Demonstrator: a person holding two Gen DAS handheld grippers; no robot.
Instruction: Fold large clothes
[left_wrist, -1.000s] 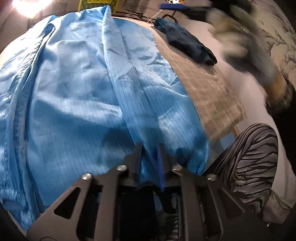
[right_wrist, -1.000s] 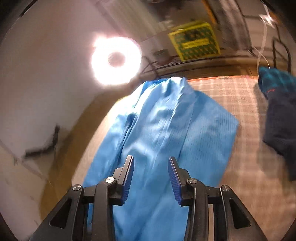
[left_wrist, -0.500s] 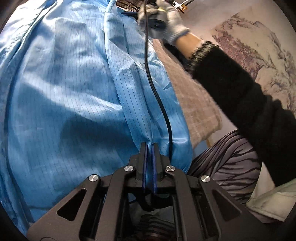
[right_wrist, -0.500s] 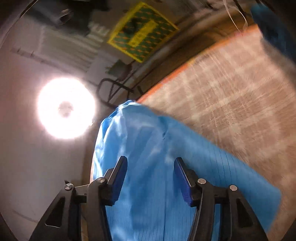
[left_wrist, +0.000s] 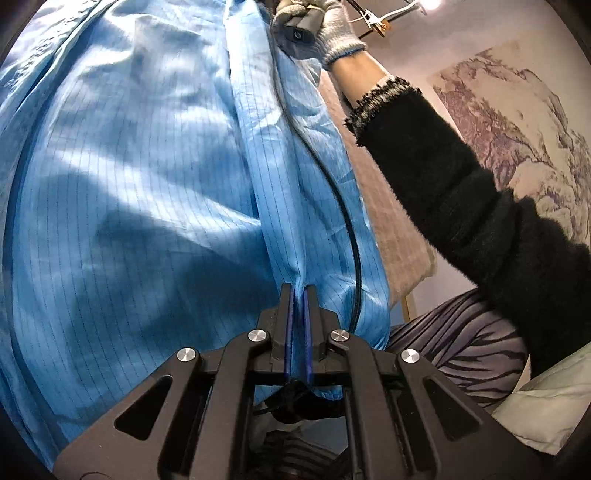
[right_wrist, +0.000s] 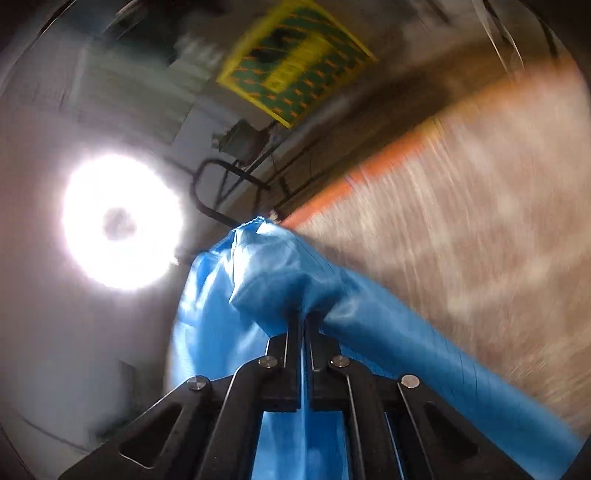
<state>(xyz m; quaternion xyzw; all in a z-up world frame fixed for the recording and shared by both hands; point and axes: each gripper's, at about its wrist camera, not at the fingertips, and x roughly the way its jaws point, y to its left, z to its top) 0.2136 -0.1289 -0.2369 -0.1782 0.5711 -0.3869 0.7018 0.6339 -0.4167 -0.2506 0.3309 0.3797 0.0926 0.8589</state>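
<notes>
At the bottom centre of the left wrist view, the left gripper (left_wrist: 297, 295) is clamped on a fold of the blue garment (left_wrist: 129, 192), which fills the left and centre of the frame. A black cable (left_wrist: 343, 221) crosses the cloth toward a gloved hand (left_wrist: 317, 26) at the top. Low in the right wrist view, the right gripper (right_wrist: 303, 319) pinches a bunched end of the garment over a blurred beige checked cloth (right_wrist: 461, 229).

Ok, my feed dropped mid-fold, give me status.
Left gripper shut on blue garment, near edge. Right gripper shut on its far end. Black cable trails across the cloth.
</notes>
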